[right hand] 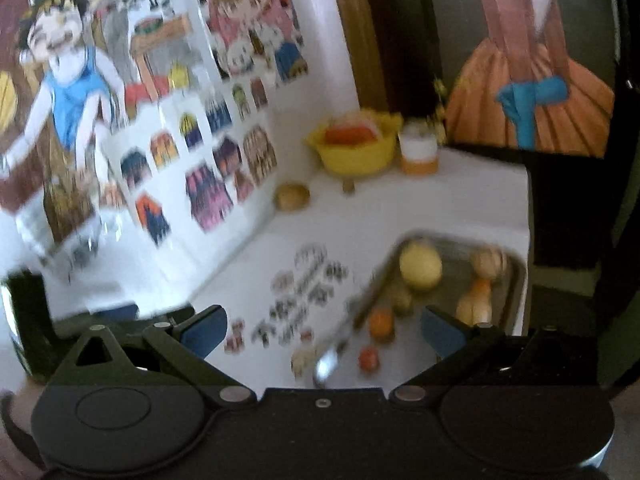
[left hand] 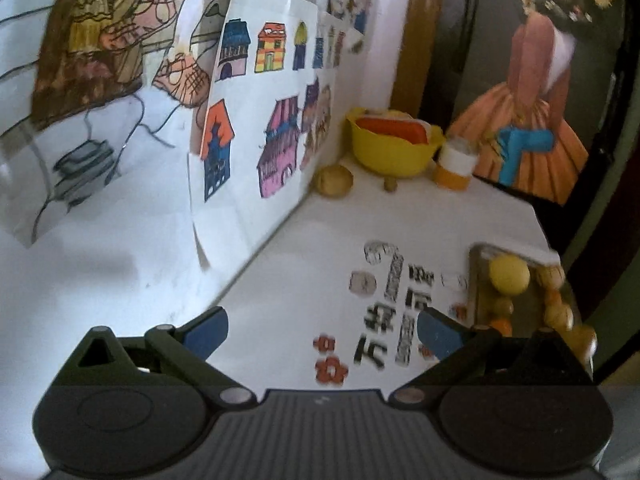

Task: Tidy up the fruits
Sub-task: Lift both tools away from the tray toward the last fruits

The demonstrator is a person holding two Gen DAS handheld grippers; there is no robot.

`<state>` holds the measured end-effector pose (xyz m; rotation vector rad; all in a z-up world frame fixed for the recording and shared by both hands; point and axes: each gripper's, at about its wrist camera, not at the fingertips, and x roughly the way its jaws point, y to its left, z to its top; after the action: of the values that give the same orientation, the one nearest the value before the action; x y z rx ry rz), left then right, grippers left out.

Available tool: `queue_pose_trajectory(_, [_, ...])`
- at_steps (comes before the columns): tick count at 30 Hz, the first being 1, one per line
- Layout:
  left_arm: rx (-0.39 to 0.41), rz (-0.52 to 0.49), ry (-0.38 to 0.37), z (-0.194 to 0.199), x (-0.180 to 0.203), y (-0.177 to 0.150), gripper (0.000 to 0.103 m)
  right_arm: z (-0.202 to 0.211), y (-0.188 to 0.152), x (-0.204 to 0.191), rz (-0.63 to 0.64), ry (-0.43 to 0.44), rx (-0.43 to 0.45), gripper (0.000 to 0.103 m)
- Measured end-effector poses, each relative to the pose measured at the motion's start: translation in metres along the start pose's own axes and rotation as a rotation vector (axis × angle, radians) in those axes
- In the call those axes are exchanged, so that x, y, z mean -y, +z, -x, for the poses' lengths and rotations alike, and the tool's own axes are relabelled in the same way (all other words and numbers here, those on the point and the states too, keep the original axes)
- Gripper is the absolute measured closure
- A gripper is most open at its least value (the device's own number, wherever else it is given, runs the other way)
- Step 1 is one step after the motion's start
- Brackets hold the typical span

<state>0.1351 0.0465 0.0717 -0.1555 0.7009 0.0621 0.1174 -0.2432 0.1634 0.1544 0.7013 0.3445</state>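
The left gripper (left hand: 322, 330) hangs above the white table (left hand: 360, 216) with its blue-padded fingers (left hand: 206, 332) spread wide and nothing between them; the right gripper (right hand: 322, 330) is likewise agape and empty, its view smeared by blur. The fruits sit in a metal tray (right hand: 516, 280) at about four o'clock in the left wrist view and about three o'clock in the right wrist view — a large yellow fruit (left hand: 509, 276) at the tray's far corner, with smaller orange and tan ones (left hand: 558, 312) near it; their kinds cannot be told. In the right view a small orange fruit (right hand: 381, 322) and a red one (right hand: 368, 359) lie near the tray's near left edge; whether they are in or out of the tray is unclear. At roughly one o'clock, far back, a yellow bowl (left hand: 390, 156) holds something orange; just beside it stands a white-and-orange jar (left hand: 454, 166). A brown round fruit (left hand: 334, 181) rests on the table at the foot of the wall, left of the bowl. Coloured drawings (left hand: 256, 120) cover the wall at nine to eleven o'clock; printed characters (left hand: 396, 300) mark the tabletop.
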Motion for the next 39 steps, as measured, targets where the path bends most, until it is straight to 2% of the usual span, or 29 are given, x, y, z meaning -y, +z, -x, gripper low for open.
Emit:
queue_pose_trajectory(4, [0.005, 0.038, 0.005, -0.027, 0.003, 0.006, 0.0, -0.021, 0.038, 0.005, 0.014, 0.026, 0.029, 0.001])
queue_pose_trajectory(11, [-0.089, 0.016, 0.011, -0.112, 0.013, 0.015, 0.0, -0.111, 0.075, 0.039, -0.148, 0.118, 0.008, 0.001])
queue_pose_trajectory(17, [-0.208, 0.054, 0.051, -0.184, 0.02, 0.051, 0.0, -0.199, 0.101, 0.069, -0.207, 0.07, -0.04, 0.001])
queue_pose_trajectory(23, [-0.234, 0.058, 0.066, -0.228, 0.036, 0.089, 0.0, -0.256, 0.128, 0.093, -0.21, -0.016, -0.086, 0.006])
queue_pose_trajectory(30, [-0.294, 0.051, 0.11, -0.273, 0.058, 0.123, 0.001, -0.299, 0.152, 0.106, -0.216, -0.022, -0.106, 0.013])
queue_pose_trajectory(34, [-0.295, 0.039, 0.129, -0.29, 0.066, 0.142, 0.001, -0.317, 0.163, 0.11, -0.206, 0.011, -0.131, 0.02])
queue_pose_trajectory(39, [-0.295, 0.063, 0.143, -0.311, 0.067, 0.156, 0.001, -0.343, 0.169, 0.119, -0.184, -0.023, -0.137, 0.029])
